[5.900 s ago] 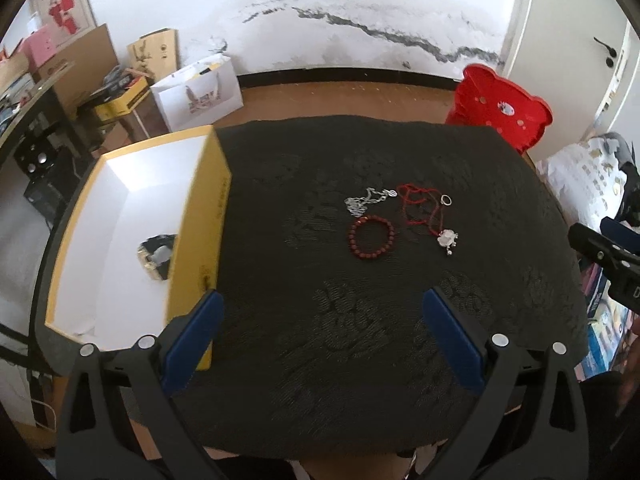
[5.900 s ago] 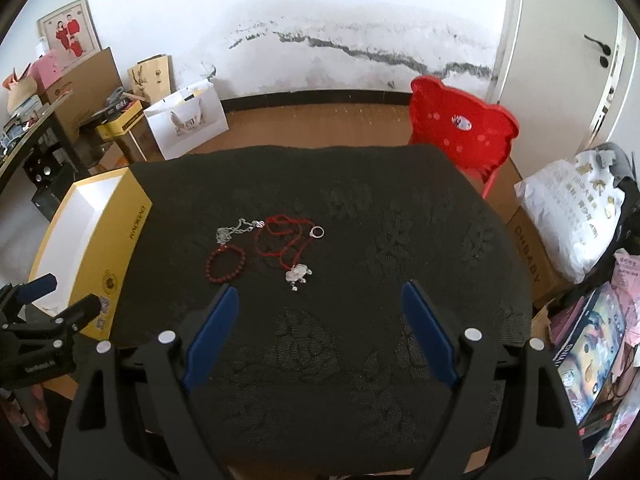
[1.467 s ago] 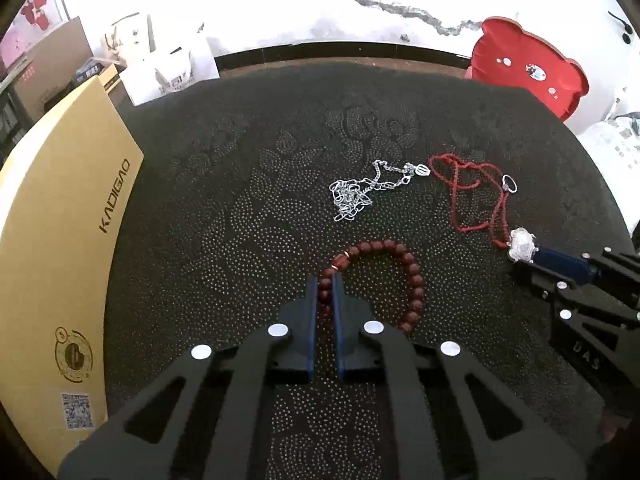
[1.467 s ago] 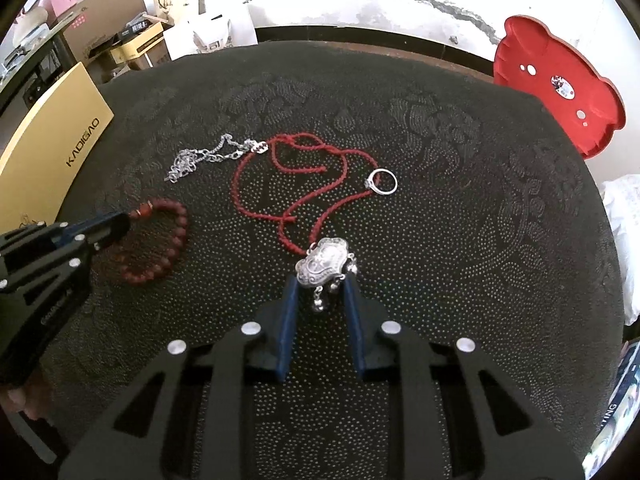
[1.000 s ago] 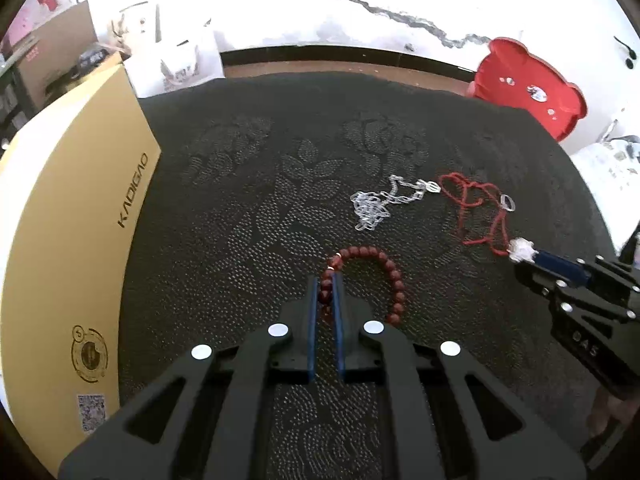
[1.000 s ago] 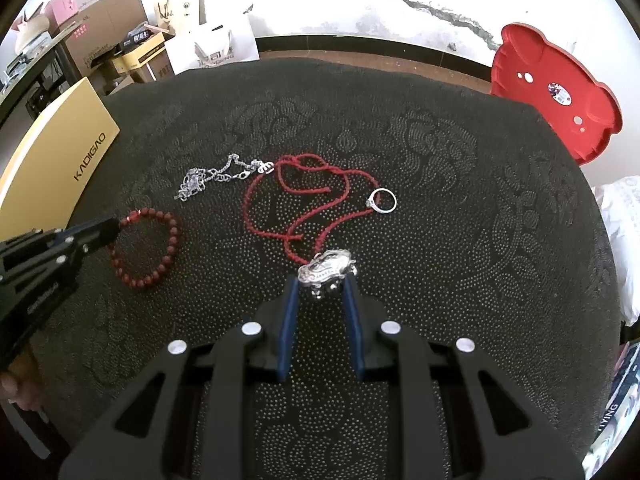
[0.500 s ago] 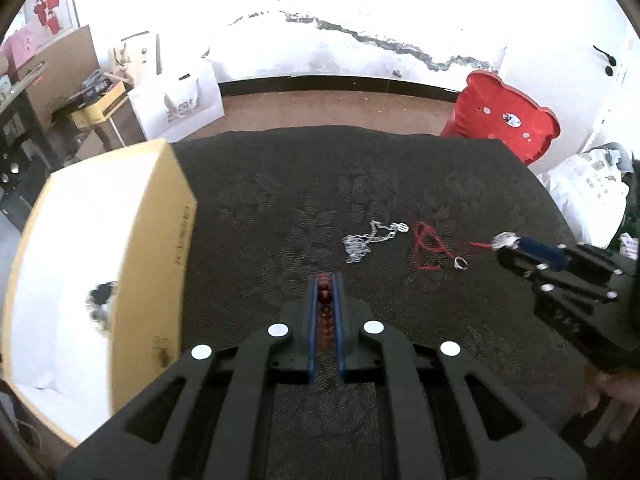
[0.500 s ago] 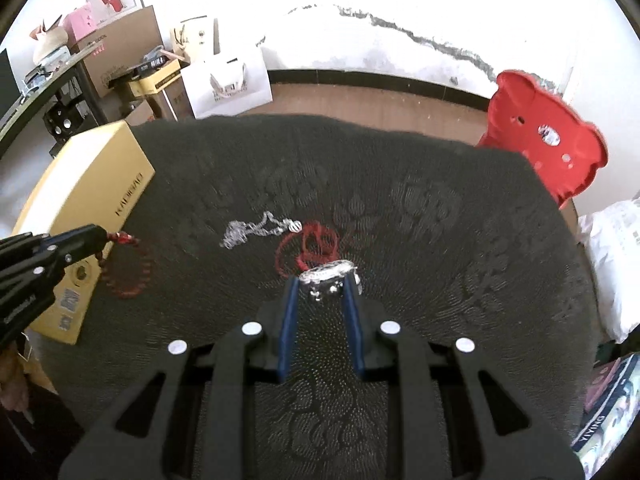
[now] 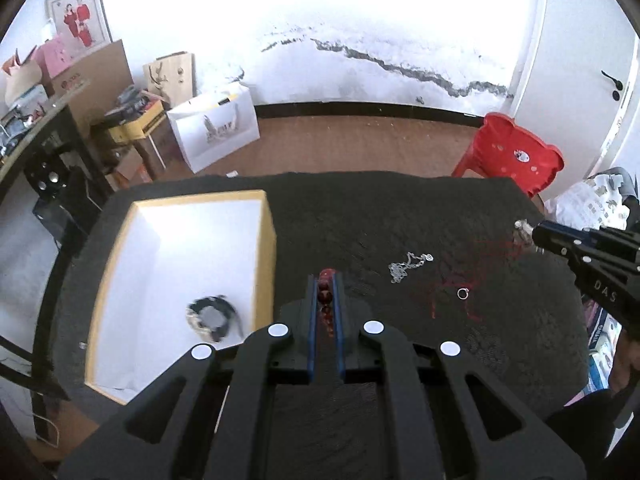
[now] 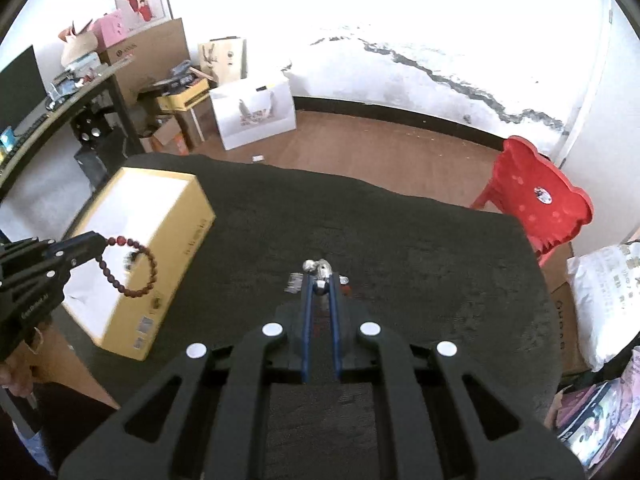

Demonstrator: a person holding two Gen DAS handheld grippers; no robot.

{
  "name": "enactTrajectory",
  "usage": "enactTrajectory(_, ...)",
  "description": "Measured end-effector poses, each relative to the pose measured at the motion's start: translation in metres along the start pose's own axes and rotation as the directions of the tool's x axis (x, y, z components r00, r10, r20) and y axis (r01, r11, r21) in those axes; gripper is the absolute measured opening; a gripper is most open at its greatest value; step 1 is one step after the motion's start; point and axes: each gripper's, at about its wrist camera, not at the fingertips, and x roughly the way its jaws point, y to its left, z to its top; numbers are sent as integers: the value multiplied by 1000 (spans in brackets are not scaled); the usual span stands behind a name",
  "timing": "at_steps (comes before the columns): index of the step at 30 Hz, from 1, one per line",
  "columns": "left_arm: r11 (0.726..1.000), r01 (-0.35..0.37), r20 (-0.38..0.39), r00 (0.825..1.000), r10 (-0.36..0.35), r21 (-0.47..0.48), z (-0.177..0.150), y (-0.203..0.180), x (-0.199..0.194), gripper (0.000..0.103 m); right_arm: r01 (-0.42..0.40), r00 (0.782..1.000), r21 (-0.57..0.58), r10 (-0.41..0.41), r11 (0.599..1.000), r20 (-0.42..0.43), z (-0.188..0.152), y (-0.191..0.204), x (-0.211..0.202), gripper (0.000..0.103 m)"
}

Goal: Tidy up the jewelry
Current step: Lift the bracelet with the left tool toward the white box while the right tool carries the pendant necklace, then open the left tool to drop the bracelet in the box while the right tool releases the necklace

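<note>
The left gripper (image 9: pixel 325 280) was clamped on the dark red bead bracelet (image 10: pixel 129 267), which hung as a loop beside the yellow box (image 10: pixel 180 240). The right gripper (image 10: pixel 319 280) gripped the silver pendant (image 10: pixel 317 268) above the black cloth (image 9: pixel 400 216).

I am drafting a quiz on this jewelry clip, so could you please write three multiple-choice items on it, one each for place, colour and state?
1. Where is the watch?
A. Inside the yellow box
B. On the dark cloth
C. On the red stool

2. What colour are the beads of the bracelet?
A. Silver
B. Dark red
C. Green

3. What is the right gripper doing?
A. Open over the cloth
B. Shut on the silver chain
C. Shut on the silver pendant

Key: 1 A, the watch lies on the white floor of the yellow box. 2 B, the bracelet hangs dark red from the left gripper. 3 C, the right gripper pinches the silver pendant.
</note>
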Motion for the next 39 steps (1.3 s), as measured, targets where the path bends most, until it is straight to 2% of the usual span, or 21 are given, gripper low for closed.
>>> enactTrajectory(6,999,21,-1,1000,-21,-32,20,30,-39,7,-57,996,-51,60,997,58,32,45,-48,8)
enactTrajectory(9,999,3,6,1000,-2,-44,28,49,-59,7,-82,992,-103,91,991,88,57,79,-74,8)
enactTrajectory(21,984,-111,12,993,114,-138,26,144,-106,7,-194,974,-229,214,954,68,129,214,-94,8)
enactTrajectory(28,972,-163,-26,987,161,-170,16,187,-102,7,-239,969,-278,249,930,1,147,282,-61,8)
enactTrajectory(32,968,-169,-53,985,162,-184,10,202,-86,7,-248,969,-287,243,925,-54,140,304,-27,8)
enactTrajectory(39,963,-158,-118,984,134,-220,-4,218,-30,7,-249,962,-259,208,933,-175,113,320,54,8)
